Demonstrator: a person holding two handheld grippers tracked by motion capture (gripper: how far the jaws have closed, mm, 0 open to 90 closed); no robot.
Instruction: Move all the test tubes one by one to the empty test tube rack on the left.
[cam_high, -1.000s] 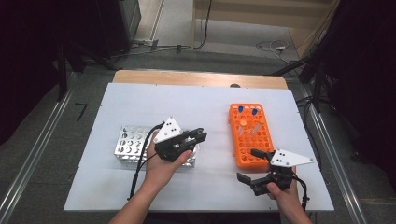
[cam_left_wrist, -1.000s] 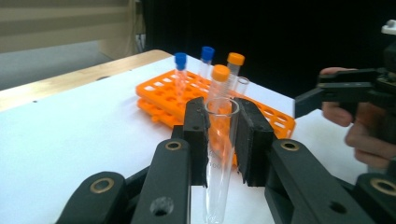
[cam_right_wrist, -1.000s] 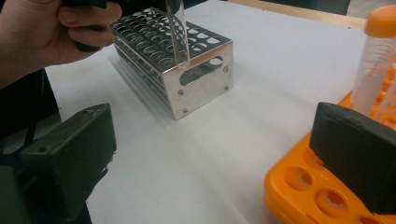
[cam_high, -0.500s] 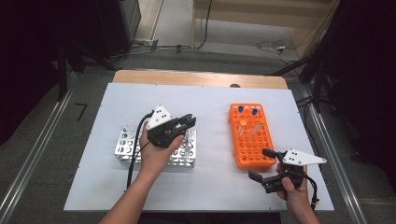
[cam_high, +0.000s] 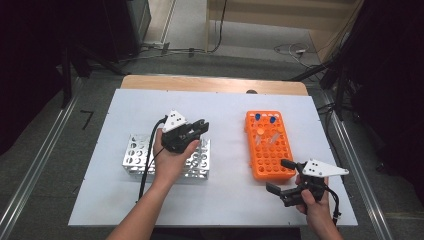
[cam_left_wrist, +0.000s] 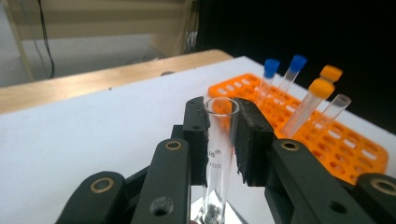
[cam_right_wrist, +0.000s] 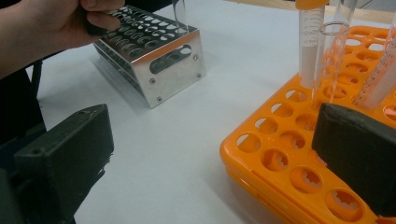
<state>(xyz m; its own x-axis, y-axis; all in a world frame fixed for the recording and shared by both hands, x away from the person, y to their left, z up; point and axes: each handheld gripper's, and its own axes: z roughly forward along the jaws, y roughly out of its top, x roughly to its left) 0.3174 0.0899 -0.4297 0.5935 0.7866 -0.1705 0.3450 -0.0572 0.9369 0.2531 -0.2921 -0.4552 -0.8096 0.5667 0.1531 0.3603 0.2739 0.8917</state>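
While the left tongs (cam_left_wrist: 219, 135) clamp the uncapped glass test tube (cam_left_wrist: 218, 154) above the metal rack (cam_high: 137, 157) near the surface's left edge, keep it upright, centre it over a hole, then lower slowly. Right tongs (cam_high: 281, 176) gape wide, empty, by the orange rack (cam_high: 265, 165).

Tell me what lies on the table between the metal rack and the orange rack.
Nothing: in the high view, the white table is bare between the metal rack and the orange rack. The right gripper view shows the same bare stretch.
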